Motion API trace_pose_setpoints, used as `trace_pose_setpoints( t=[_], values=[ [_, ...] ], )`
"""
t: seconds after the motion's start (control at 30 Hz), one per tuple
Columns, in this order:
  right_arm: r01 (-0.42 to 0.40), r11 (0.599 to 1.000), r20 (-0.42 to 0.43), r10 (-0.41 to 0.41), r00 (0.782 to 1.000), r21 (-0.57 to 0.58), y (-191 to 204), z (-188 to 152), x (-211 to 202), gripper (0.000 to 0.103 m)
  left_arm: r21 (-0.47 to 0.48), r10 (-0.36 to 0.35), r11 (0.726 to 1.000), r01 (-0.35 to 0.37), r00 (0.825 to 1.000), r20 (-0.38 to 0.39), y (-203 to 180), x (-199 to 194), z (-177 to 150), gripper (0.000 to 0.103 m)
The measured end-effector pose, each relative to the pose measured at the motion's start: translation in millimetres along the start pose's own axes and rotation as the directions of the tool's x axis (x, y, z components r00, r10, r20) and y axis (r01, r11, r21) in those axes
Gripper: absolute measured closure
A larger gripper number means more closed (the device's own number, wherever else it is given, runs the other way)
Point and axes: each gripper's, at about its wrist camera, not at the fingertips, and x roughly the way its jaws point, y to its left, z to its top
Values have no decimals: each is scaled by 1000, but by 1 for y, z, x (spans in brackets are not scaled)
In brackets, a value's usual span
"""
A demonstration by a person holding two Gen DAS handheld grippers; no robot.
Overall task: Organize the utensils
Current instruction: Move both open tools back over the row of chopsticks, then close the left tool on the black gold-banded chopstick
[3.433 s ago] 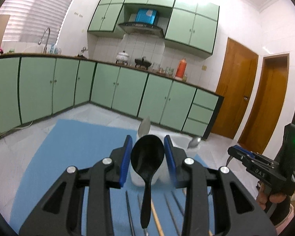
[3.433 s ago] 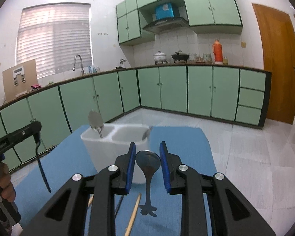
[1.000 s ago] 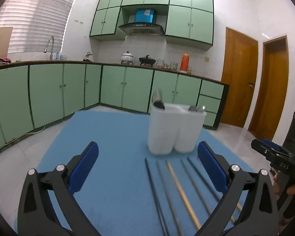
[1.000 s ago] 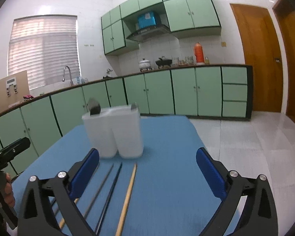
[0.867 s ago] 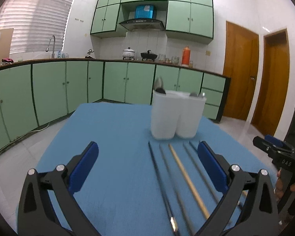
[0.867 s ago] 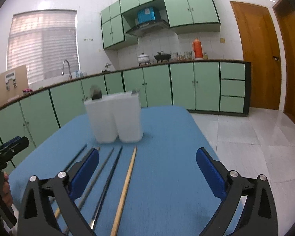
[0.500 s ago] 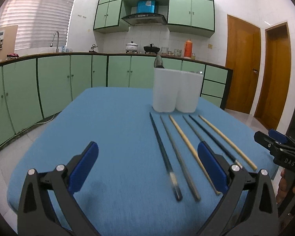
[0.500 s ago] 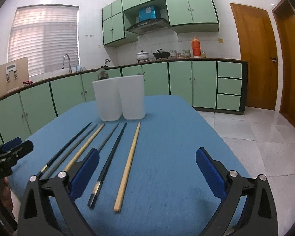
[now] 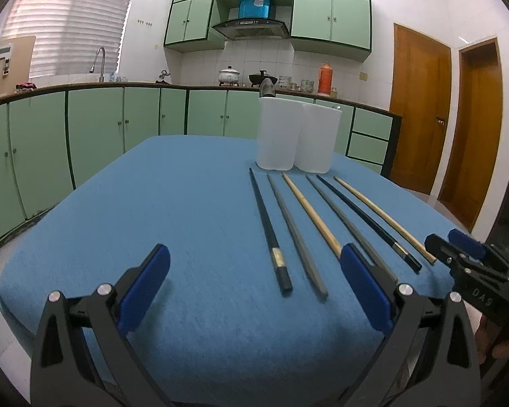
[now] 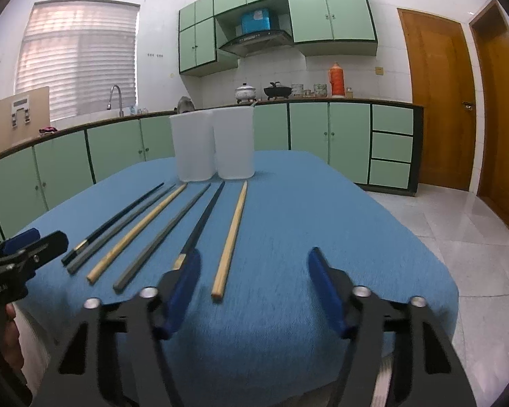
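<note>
Left gripper point(image 9: 254, 278) wide open, empty; right gripper point(image 10: 251, 271) wide open, empty. Six chopsticks point(image 9: 302, 203) lie side by side near white holder point(image 9: 297, 135), on blue cloth point(image 9: 169, 203).

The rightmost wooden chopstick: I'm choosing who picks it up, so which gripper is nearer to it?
Right. The right gripper is open just short of the rightmost wooden chopstick's near end; the left gripper sits further left, by the black chopstick.

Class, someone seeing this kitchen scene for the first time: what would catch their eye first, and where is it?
Six chopsticks lie side by side on the blue tablecloth, fanning out from a white twin-cup holder at the far end. In the foreground, the open left claw and right claw frame the scene.
</note>
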Motion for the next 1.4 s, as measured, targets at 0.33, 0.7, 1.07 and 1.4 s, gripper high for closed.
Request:
trace_pose_setpoints(
  t=[0.33, 0.7, 1.07, 1.4],
  values=[
    [-16, 999, -7, 16, 1000, -35, 10, -9, -2, 70, -1, -14, 1000, 14, 1000, -21, -8, 2, -8, 22],
    [-15, 997, 1, 15, 1000, -70, 18, -14, -3, 83, -10, -20, 1000, 19, 999, -35, -12, 6, -13, 38],
    [-15, 998, 0, 15, 1000, -68, 20, -16, -2, 83, -22, -13, 1000, 13, 999, -29, -11, -7, -19, 48],
    [-15, 997, -3, 15, 1000, -73, 19, -17, -2, 83, -36, 11, 999, -12, 999, -37, -5, -6, -16, 48]
  ],
)
